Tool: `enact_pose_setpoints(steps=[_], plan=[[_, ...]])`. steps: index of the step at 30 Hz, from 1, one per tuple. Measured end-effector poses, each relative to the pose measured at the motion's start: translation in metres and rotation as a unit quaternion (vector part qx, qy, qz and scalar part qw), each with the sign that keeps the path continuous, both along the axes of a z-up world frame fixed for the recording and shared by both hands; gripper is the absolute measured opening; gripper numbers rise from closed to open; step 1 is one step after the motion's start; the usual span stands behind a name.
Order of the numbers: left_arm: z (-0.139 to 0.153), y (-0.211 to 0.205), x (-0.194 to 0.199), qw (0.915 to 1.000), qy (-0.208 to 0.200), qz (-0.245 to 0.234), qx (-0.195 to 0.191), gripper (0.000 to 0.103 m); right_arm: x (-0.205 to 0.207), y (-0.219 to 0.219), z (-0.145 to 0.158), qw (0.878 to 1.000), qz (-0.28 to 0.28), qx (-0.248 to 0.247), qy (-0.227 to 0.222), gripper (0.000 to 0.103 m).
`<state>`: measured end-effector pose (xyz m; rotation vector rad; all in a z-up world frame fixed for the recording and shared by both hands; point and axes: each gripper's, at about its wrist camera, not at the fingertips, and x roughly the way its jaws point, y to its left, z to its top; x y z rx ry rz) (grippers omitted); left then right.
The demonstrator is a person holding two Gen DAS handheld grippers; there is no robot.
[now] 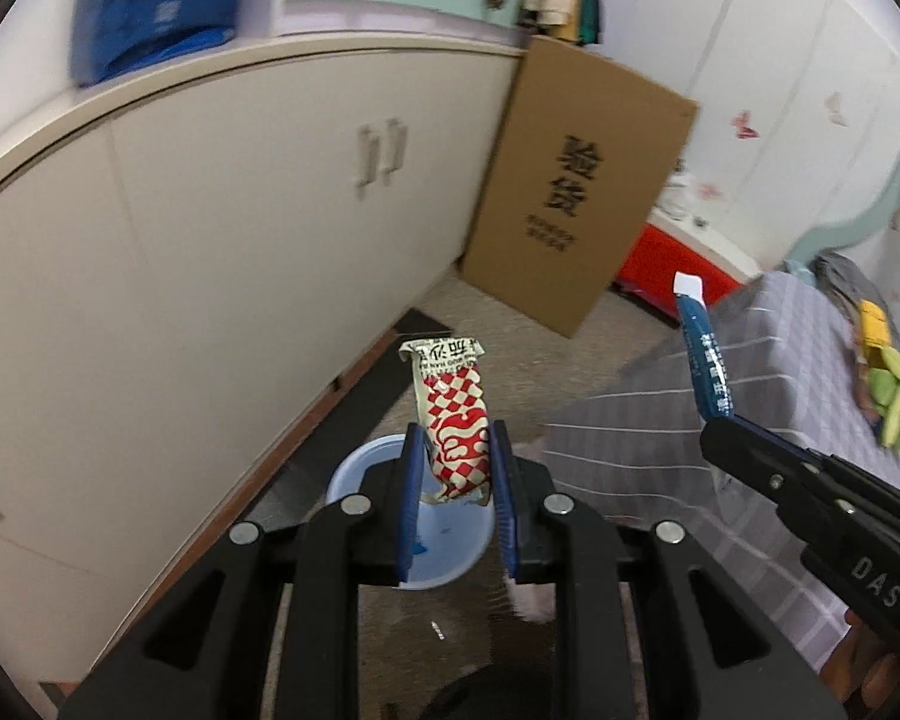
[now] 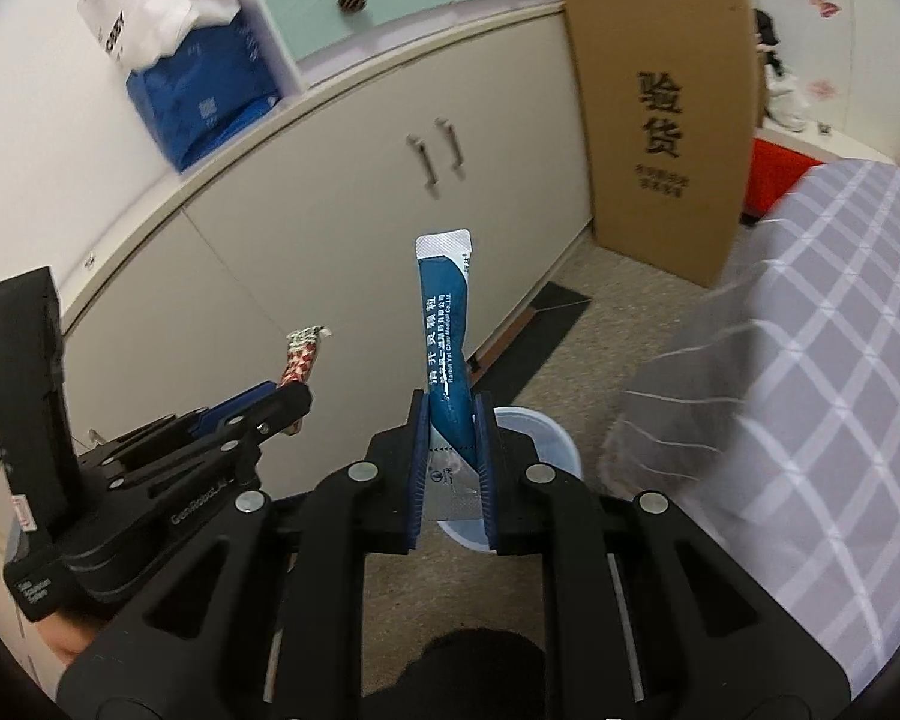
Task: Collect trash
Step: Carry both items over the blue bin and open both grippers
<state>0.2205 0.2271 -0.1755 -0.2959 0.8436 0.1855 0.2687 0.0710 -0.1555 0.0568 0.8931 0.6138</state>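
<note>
Left gripper (image 1: 453, 450): jaws narrowed, blue pads pinching a red-and-white checkered wrapper (image 1: 453, 414) at its lower part. Wrapper stands upright out of the jaws, top end crimped, printed with dark characters, bottom edge crumpled and torn.

Right gripper (image 2: 453, 426): jaws close together, clamped on a blue stick sachet (image 2: 444, 336). Sachet is long and narrow, white lettering down its length, silver sealed ends; it rises upright with a slight twist at the pads.

Both pieces of trash are held in the air, clear of the floor. From the left wrist view the sachet (image 1: 703, 360) shows to the right, beside a bed with a grey checked cover (image 1: 768, 360).

1 pale blue bin (image 1: 444, 546) sits on the floor directly below the left jaws; inside, a small blue scrap and little else that can be made out. The right wrist view shows its rim (image 2: 546, 426) behind the right pads, near the white cabinet (image 2: 330, 228). A cardboard box (image 2: 660, 126) leans against that cabinet.
</note>
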Motion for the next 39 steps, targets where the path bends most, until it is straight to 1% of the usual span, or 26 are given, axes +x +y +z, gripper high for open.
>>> enact_pose_setpoints(steps=[2,3,4,5,8,9,12,15,19,26,31,39], plan=[[-0.006,0.012,-0.001,0.9999,0.007,0.013,0.002,0.021,0.007,0.011,-0.011,1.0,0.004,0.006,0.008,0.018],[-0.009,0.018,-0.001,0.9998,0.012,0.019,0.001,0.021,0.011,0.016,-0.017,1.0,0.003,0.011,0.008,0.03],[-0.012,0.022,0.0,0.9996,0.015,0.022,0.002,0.021,0.017,0.022,-0.026,1.0,0.001,0.009,0.009,0.048],[-0.015,0.025,0.0,0.9995,0.019,0.026,0.003,0.021,0.02,0.025,-0.031,1.0,-0.005,0.002,0.009,0.078],[-0.021,0.033,0.001,0.9991,0.028,0.03,0.004,0.021,0.023,0.029,-0.046,0.999,-0.017,-0.024,0.015,0.078],[-0.023,0.034,0.001,0.9991,0.03,0.03,0.003,0.021,0.022,0.027,-0.049,0.999,-0.019,-0.022,0.018,0.078],[-0.027,0.036,0.004,0.9989,0.035,0.03,0.0,0.021,0.018,0.024,-0.05,0.999,-0.025,-0.033,0.015,0.078],[-0.031,0.032,0.008,0.999,0.037,0.023,-0.005,0.021,0.016,0.02,-0.044,0.999,-0.03,-0.039,0.007,0.078],[-0.034,0.025,0.01,0.9991,0.04,0.013,-0.007,0.021,0.012,0.012,-0.038,0.999,-0.038,-0.035,0.0,0.078],[-0.034,0.017,0.016,0.9991,0.041,0.003,-0.005,0.021,0.004,-0.002,-0.021,0.997,-0.066,-0.027,-0.036,0.079],[-0.033,0.012,0.021,0.9991,0.04,-0.007,-0.009,0.021,0.003,-0.01,-0.012,0.996,-0.077,-0.019,-0.051,0.079],[-0.028,0.001,0.04,0.999,0.039,-0.023,-0.001,0.021,0.0,-0.028,0.0,0.992,-0.105,0.002,-0.074,0.08]])
